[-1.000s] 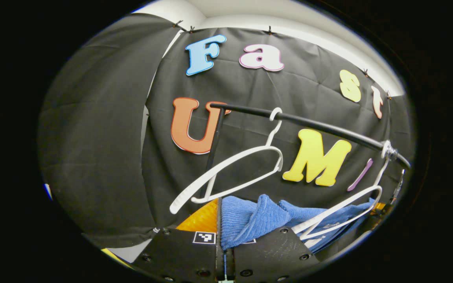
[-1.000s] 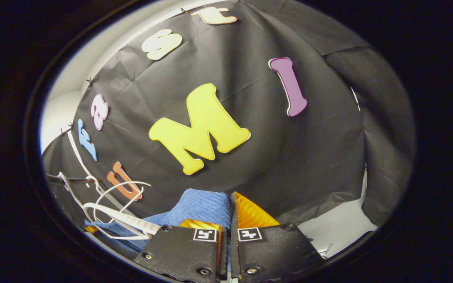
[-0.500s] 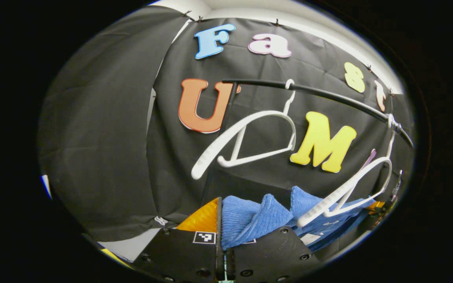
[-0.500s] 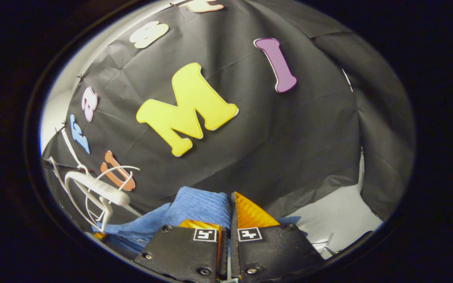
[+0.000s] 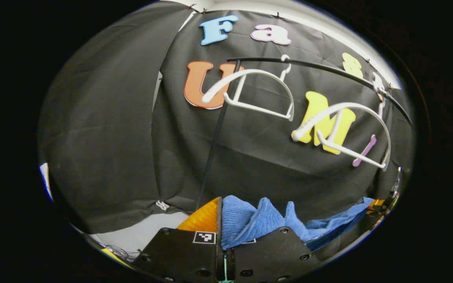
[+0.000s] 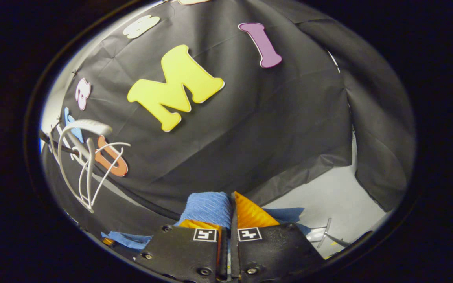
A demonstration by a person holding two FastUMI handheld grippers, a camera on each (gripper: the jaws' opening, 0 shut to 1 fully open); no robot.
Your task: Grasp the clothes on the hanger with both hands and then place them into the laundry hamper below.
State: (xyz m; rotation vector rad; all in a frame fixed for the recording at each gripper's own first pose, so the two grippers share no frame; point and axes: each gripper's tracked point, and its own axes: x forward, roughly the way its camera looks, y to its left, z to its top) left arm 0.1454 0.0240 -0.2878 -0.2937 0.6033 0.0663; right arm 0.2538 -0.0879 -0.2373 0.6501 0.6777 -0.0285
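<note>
Both hangers have risen in your left gripper view since a second ago, and the cloth (image 5: 266, 224) now hangs clear below them; before, the right-hand hanger lay across it.

In that view your left gripper (image 5: 221, 232) sits at 6 o'clock with its fingers (image 5: 203, 218) drawn together on a fold of the blue cloth, which bunches up just above the jaws and trails off toward 4 o'clock. Near that far end a bit of the other gripper (image 5: 380, 204) shows, touching the cloth. The rail (image 5: 328, 68) curves across from 12 to 2 o'clock, with its thin post (image 5: 214, 137) dropping toward the middle. One hanger (image 5: 250, 90) hooks onto the rail near 12 o'clock; the second hanger (image 5: 344, 125) hangs at 2 o'clock. Both are bare and well above the cloth.

In your right gripper view the right gripper (image 6: 228, 224) is at 6 o'clock, its fingers (image 6: 250, 214) pinched shut on a wad of the cloth (image 6: 209, 206), which pokes up on the left side of the jaws. A strip of it trails out toward 8 o'clock. The hangers (image 6: 81, 157) show at 9 o'clock, overlapping each other, apart from the cloth. Pale floor (image 6: 328, 200) lies at 4 o'clock below the wall's hem.
</note>
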